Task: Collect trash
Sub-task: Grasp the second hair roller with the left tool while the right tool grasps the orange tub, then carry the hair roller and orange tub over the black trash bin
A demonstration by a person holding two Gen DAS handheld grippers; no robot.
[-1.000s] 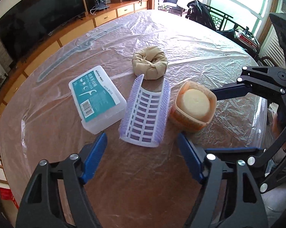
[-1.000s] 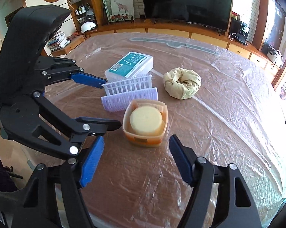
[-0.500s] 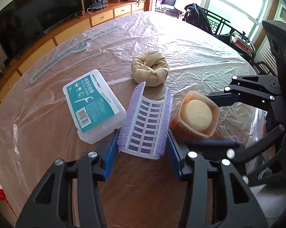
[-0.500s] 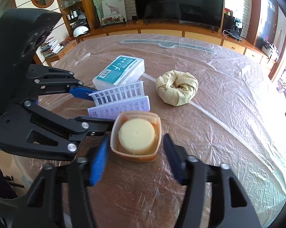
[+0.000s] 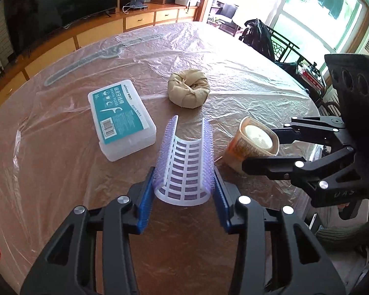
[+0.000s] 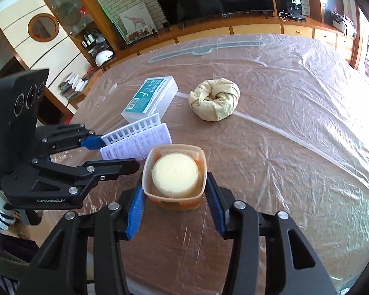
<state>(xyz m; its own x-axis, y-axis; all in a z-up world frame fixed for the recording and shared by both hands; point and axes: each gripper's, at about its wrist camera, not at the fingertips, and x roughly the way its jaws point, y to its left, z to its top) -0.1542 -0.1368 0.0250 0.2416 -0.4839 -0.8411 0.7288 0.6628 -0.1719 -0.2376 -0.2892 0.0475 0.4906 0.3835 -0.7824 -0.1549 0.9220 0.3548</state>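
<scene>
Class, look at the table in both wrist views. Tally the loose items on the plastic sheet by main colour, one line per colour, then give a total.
Teal and clear: 1, the dental floss box
Purple and white: 1, the bristled curved grid
Orange: 1, the tub with a pale round block inside
Beige: 1, the knotted bag bundle
Total: 4

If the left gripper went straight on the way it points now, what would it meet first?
The left gripper already clamps the purple-and-white curved comb piece. Carrying that forward, it would probably meet the knotted beige bag first, though depth is hard to judge here.
</scene>
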